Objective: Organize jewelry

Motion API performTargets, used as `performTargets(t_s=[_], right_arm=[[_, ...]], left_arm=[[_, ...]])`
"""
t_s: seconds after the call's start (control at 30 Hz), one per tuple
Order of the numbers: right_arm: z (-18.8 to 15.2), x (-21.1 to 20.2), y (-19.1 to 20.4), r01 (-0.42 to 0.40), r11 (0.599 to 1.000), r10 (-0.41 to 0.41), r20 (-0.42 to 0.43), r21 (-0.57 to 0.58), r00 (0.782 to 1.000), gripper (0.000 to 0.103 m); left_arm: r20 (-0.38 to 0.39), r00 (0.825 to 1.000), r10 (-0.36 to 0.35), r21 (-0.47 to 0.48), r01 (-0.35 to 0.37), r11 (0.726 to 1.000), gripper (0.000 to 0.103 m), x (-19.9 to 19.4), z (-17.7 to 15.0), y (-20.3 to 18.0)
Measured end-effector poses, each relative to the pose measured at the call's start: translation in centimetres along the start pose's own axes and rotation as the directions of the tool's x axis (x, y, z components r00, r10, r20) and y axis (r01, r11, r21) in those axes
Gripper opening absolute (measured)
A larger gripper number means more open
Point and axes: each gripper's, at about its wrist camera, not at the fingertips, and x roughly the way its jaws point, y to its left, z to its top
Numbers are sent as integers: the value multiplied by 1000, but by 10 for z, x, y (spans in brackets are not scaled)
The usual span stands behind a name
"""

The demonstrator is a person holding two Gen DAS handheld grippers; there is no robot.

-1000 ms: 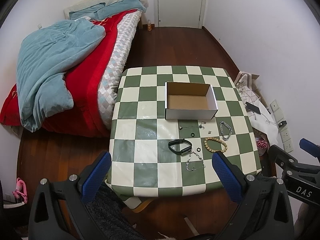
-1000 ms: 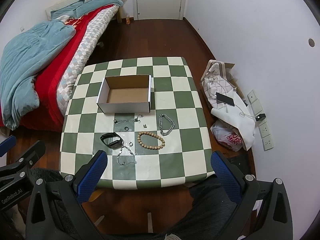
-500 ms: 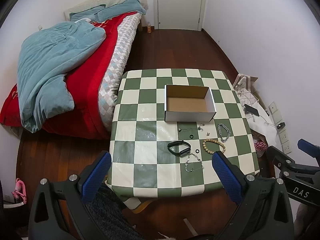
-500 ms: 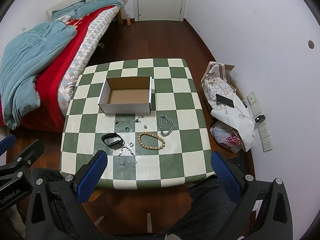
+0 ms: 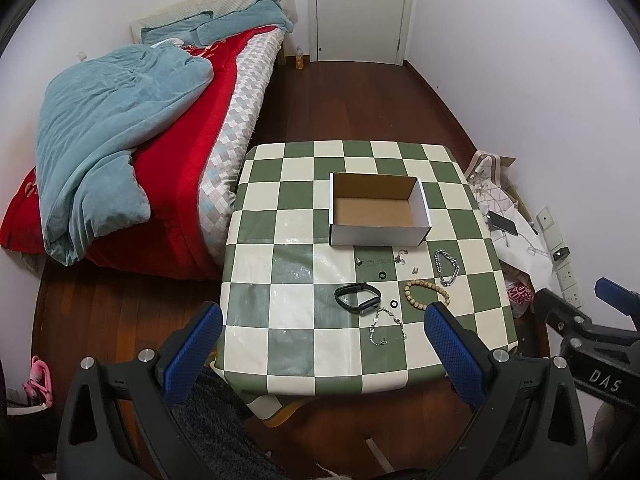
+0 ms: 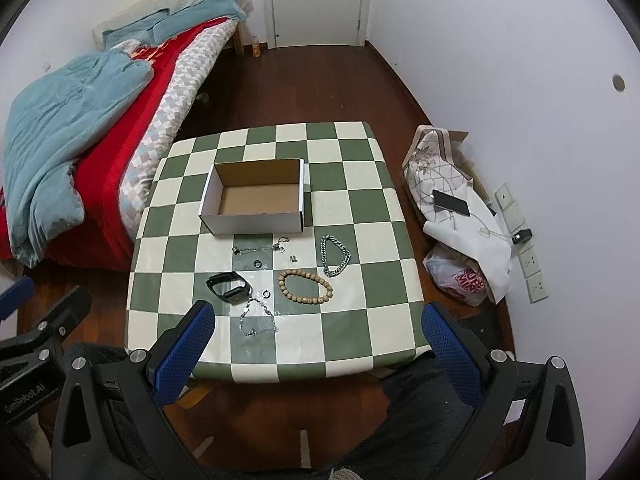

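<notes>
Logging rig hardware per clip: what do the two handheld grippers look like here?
Both grippers, left gripper and right gripper, have black plastic frames with silver bolts and blue textured pads on the fingers. White lettering shows: "DAS" on the right one, "GenRobot.AI" on the left.

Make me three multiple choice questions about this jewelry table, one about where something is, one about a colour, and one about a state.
1. Where does the wooden bead bracelet lie?
A. inside the cardboard box
B. on the checkered table, nearer the camera than the box
C. on the bed

2. What colour is the watch band?
A. black
B. red
C. white

3. What is the state of the cardboard box?
A. closed with a lid
B. open and full of jewelry
C. open and empty

Answers: 1 B, the beads rest on the table in front of the box, beside the silver chain bracelet. 2 A, the band reads black against the squares. 3 C, only bare brown floor shows inside, and both hand-held grippers, left and right, are open and hold nothing.
</notes>
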Motion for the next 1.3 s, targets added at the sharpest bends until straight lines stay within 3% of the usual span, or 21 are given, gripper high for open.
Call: performTargets(t_s=[0.17, 0.4, 0.47, 0.53, 0.73, 0.93, 1.1, 1.17, 1.27, 1.3], right_arm=[[0, 27, -17, 10, 999, -9, -26, 43, 1000, 103], [-10, 104, -58, 10, 992, 2, -92, 129, 996, 102], [-13, 134, -69, -9, 987, 29, -121, 158, 992, 97], [-17, 165, -77, -31, 983, 60, -160, 179, 985, 84], [-16, 252, -88, -94, 960, 154, -218, 264, 964, 70], [5, 317, -81, -60, 967, 122, -238, 249, 964, 68], [19, 338, -63, -17, 989, 49, -221, 145, 974, 65], [21, 340, -48, 19, 998, -6, -204, 63, 979, 60], [20, 337, -37, -11, 1000, 10, -164, -2, 986, 34], [19, 336, -35, -10, 1000, 7, -158, -21, 987, 15]], left_arm=[[16, 998, 68, 12, -68, 998, 103, 16, -2, -4], [-2, 975, 221, 72, -221, 973, 103, 84, -17, -20], [-25, 967, 255, 84, -253, 964, 103, 105, -22, -21], [-47, 960, 275, 94, -269, 958, 103, 127, -28, -25], [-100, 935, 341, 134, -327, 936, 103, 179, -49, -39], [-125, 891, 437, 176, -413, 893, 103, 219, -73, -47], [-134, 880, 456, 202, -426, 882, 103, 231, -85, -55], [-146, 887, 439, 200, -408, 891, 103, 235, -88, -58], [-187, 901, 392, 178, -361, 915, 103, 241, -89, -59], [-200, 907, 370, 167, -340, 925, 103, 243, -89, -60]])
